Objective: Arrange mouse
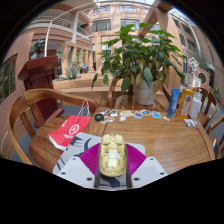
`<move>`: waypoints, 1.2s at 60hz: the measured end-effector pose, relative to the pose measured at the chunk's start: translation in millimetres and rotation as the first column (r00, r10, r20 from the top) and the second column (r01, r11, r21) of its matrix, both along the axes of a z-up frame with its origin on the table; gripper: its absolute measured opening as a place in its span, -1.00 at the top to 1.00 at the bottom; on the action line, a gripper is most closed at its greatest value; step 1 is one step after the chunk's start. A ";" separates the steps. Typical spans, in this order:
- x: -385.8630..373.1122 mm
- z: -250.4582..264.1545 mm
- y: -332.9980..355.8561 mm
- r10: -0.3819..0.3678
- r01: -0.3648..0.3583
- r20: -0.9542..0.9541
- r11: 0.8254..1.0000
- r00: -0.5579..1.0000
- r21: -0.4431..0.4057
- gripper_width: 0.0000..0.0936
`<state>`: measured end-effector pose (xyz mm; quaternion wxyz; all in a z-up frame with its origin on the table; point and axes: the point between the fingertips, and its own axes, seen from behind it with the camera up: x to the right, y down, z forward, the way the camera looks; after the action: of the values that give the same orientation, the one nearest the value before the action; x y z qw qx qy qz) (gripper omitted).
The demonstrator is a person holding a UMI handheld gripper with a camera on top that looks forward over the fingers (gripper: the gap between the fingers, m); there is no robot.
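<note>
A pale yellow, see-through mouse [112, 156] sits between my gripper's [112, 160] two fingers, its nose pointing away from me. Both magenta pads [91, 158] press against its sides, so the gripper is shut on the mouse and holds it above the wooden table [160, 135]. The lower part of the mouse is hidden between the fingers.
A red and white pouch [70, 131] lies on the table to the left. A large potted plant [140, 62] stands at the far edge. Small items and a blue bottle [175, 102] sit at the right. Wooden chairs [30, 105] flank the table.
</note>
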<state>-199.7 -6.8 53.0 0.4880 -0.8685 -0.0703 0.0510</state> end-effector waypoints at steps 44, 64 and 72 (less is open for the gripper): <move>-10.1 71.9 -107.2 0.015 -0.016 0.017 0.999 1.000 0.046 -0.84; 3.7 118.9 -202.6 0.013 -0.016 0.025 0.994 1.000 0.107 -0.83; 9.2 127.2 -224.9 0.008 -0.011 0.029 0.993 1.000 0.120 -0.83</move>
<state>-190.5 -231.6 180.2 0.5379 -0.8380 -0.0843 0.0366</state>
